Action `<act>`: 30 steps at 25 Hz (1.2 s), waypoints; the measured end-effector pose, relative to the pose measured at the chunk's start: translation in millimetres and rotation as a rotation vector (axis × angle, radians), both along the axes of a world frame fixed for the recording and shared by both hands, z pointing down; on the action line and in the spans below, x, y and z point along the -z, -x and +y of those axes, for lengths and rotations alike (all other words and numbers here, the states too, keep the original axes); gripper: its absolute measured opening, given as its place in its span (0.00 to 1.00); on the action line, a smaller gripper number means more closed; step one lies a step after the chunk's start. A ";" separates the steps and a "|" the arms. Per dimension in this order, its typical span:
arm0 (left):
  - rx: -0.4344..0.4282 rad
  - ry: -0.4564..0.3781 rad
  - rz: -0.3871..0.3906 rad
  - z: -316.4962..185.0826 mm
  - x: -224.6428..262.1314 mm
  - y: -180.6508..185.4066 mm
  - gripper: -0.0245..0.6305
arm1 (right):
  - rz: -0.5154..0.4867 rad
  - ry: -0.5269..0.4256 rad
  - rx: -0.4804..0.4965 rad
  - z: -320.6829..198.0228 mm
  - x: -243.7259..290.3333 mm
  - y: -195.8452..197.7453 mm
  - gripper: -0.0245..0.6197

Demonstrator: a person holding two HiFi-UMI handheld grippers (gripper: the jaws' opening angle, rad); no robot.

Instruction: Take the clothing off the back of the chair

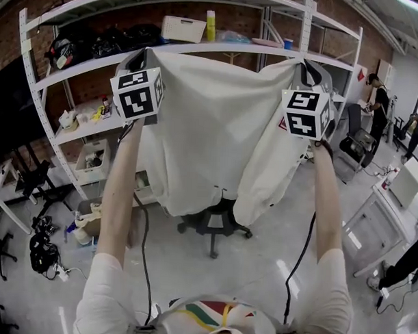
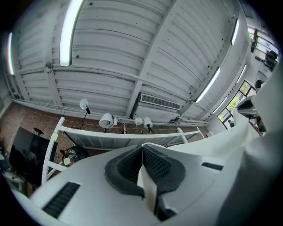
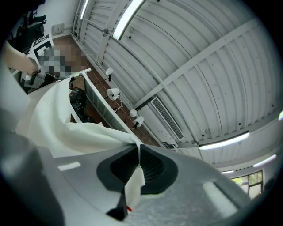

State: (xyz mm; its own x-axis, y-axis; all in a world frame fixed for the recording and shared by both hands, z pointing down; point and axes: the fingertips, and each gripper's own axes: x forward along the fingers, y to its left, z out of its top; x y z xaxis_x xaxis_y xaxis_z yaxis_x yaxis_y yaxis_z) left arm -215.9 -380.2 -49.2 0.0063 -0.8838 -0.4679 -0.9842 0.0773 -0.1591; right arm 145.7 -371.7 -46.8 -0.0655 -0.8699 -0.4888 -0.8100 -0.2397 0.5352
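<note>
My left claw (image 2: 142,165) and right claw (image 3: 138,164) are clamped on the garment (image 1: 217,129); it looks lifted off the chair (image 1: 217,225), so next I carry it clear

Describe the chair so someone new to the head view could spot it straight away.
Start at the white shelving along the brick wall, then drop to the pale garment held spread in front of it. Just below its hem stands the black swivel chair on a star base, the only chair under the cloth; another black chair sits far right.
</note>
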 end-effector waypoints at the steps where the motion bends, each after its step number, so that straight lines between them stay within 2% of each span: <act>1: 0.002 -0.012 -0.002 5.5 8.5 1.2 0.06 | 0.003 -0.016 0.000 4.7 9.2 2.9 0.05; 6: -0.024 -0.074 0.021 34.4 49.2 9.8 0.06 | -0.008 -0.110 0.014 32.3 54.0 13.3 0.05; 10: -0.047 -0.098 0.056 51.6 52.6 8.3 0.06 | -0.034 -0.137 0.052 43.5 61.7 12.4 0.05; 18: -0.061 -0.199 0.021 100.6 14.6 -20.4 0.06 | -0.059 -0.110 0.164 71.4 17.7 15.0 0.05; 21: -0.087 -0.216 -0.025 116.9 -1.7 -37.1 0.06 | -0.083 -0.100 0.211 83.9 -7.0 17.3 0.05; 26: -0.161 -0.178 -0.001 131.5 -49.6 -46.3 0.06 | -0.084 -0.032 0.251 92.5 -59.9 34.6 0.05; 30: -0.184 -0.087 0.036 126.6 -105.6 -47.8 0.06 | -0.093 0.057 0.259 85.4 -110.9 37.8 0.05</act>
